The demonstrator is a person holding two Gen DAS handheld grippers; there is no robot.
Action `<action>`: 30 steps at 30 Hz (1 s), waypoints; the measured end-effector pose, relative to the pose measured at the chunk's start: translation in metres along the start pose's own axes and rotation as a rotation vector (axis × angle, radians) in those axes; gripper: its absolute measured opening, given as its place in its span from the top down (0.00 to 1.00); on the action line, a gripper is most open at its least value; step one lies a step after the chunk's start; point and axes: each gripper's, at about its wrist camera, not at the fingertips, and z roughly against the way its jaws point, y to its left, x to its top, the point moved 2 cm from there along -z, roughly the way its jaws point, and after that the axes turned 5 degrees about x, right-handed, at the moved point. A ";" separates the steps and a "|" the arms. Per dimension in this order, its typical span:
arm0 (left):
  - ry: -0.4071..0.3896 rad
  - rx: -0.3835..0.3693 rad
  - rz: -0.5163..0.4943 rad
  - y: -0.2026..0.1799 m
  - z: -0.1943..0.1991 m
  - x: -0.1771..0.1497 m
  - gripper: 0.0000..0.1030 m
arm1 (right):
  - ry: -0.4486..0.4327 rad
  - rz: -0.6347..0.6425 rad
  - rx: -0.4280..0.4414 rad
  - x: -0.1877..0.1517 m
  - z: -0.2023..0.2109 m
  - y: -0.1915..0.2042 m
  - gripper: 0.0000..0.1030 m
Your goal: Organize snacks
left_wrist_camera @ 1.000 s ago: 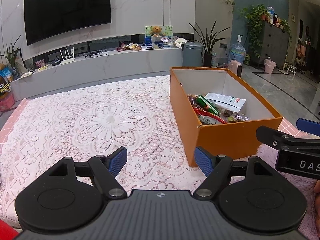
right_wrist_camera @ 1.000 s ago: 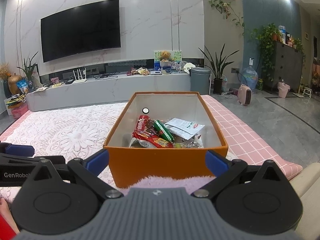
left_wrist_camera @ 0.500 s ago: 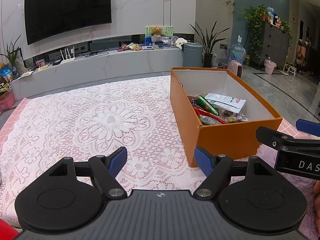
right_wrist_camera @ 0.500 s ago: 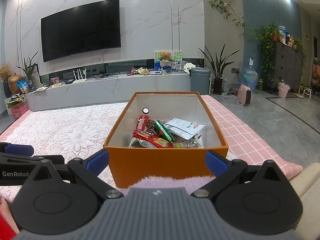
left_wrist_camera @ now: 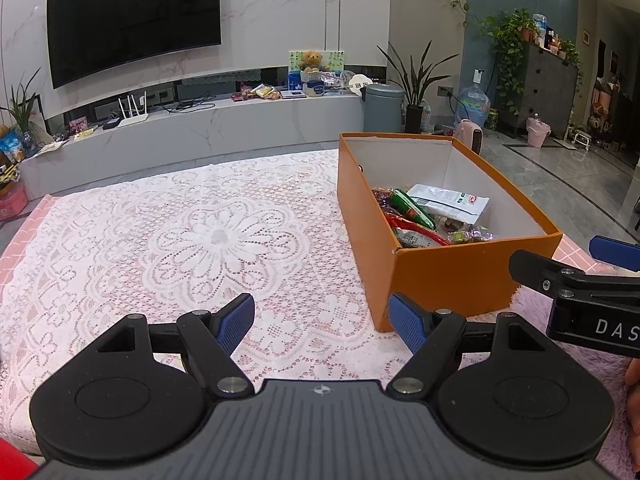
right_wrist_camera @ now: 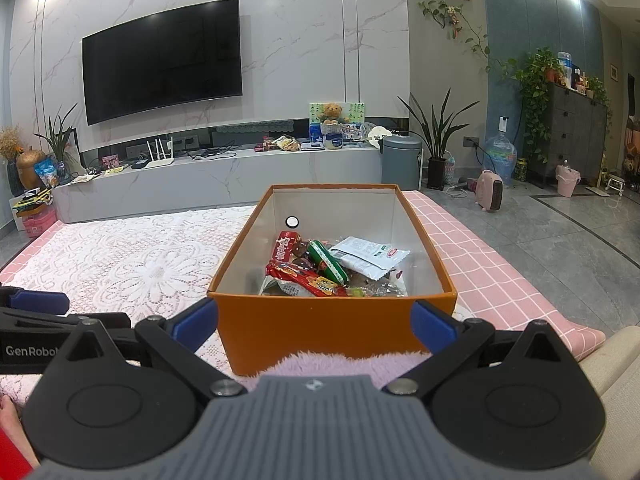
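An orange cardboard box (right_wrist_camera: 320,328) stands on the lace-covered table and holds several snack packets: a red one (right_wrist_camera: 308,282), a green one (right_wrist_camera: 330,262) and a white one (right_wrist_camera: 370,254). It also shows in the left wrist view (left_wrist_camera: 452,280), to the right. My right gripper (right_wrist_camera: 314,320) is open and empty, just in front of the box's near wall. My left gripper (left_wrist_camera: 322,318) is open and empty, over the lace cloth left of the box's near corner. The right gripper's side shows in the left wrist view (left_wrist_camera: 576,276).
A white lace cloth (left_wrist_camera: 180,240) covers a pink checked tablecloth (right_wrist_camera: 500,280). A fluffy pink fabric (right_wrist_camera: 320,362) lies at the near edge in front of the box. Beyond the table are a TV wall, a low marble shelf, plants and a grey bin (right_wrist_camera: 400,162).
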 end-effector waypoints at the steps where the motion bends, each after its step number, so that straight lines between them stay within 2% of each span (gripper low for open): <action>1: 0.000 0.000 0.000 0.000 0.000 0.000 0.13 | 0.000 0.001 0.000 0.000 0.000 0.000 0.03; 30: 0.002 0.012 0.026 0.003 -0.001 -0.001 0.13 | 0.002 0.009 0.000 0.001 0.001 -0.002 0.03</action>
